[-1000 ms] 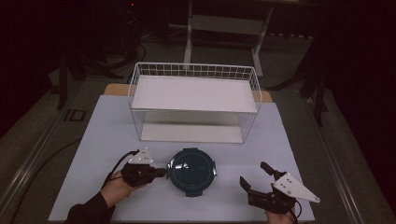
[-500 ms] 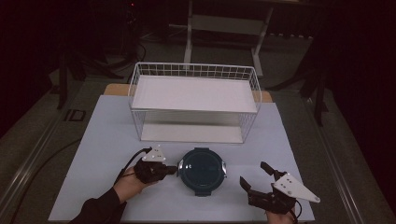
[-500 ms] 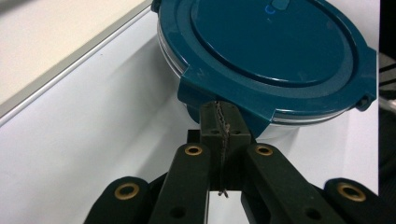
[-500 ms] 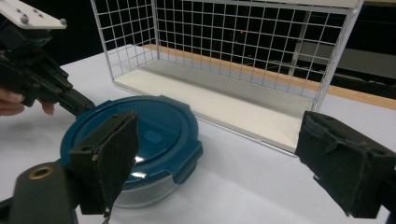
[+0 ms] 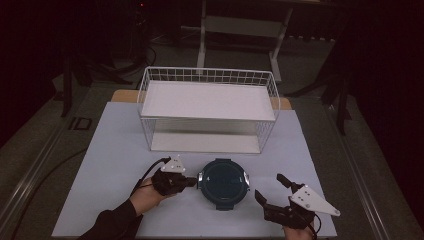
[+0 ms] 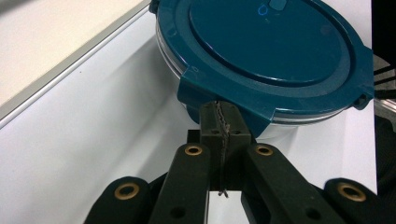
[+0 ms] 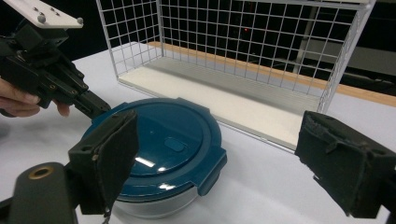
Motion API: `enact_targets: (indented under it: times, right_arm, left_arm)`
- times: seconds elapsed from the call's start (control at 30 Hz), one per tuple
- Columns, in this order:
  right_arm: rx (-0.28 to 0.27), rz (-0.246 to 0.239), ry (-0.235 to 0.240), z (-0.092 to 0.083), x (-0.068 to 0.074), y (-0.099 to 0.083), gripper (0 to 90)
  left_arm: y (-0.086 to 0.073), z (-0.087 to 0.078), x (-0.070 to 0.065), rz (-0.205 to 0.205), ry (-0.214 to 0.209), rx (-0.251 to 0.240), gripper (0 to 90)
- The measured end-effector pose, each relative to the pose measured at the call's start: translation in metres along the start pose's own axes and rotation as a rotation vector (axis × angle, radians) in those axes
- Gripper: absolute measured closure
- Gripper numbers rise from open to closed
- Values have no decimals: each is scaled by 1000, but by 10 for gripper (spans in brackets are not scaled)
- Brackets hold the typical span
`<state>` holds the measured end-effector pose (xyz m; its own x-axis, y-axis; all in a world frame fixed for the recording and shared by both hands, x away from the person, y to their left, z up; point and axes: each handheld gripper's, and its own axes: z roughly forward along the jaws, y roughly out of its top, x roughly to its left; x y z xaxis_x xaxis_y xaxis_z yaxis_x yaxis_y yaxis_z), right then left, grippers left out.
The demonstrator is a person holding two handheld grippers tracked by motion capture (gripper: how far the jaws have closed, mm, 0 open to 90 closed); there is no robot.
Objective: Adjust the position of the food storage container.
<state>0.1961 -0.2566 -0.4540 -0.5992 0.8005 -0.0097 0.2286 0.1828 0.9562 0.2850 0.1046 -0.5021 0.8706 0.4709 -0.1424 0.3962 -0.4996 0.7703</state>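
Note:
A round container with a dark teal clip-on lid sits on the white table, in front of the wire basket. My left gripper is shut, and its joined tips press against a latch tab on the lid's left edge. It also appears in the right gripper view, held by a hand. My right gripper rests open at the container's right, its jaws spread wide and apart from the container.
A white wire basket with a white shelf and floor stands just behind the container. The white table top spreads to the left and right. Dark floor and stand legs lie beyond.
My left gripper has slid to the right with its shut tips against the container, and the container has shifted right with it. The right gripper has stayed still.

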Motion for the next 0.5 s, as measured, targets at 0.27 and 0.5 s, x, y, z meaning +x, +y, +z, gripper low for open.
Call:
enact_targets:
  times: [0.27, 0.5]
  right_arm:
    - [-2, -4, -6, -2, -2, 0, 127]
    - [-10, -12, -22, -1, -2, 3, 117]
  left_arm:
    - [-2, -6, 2, -11, -5, -21, 675]
    - [7, -23, -7, -50, -57, -94, 129]
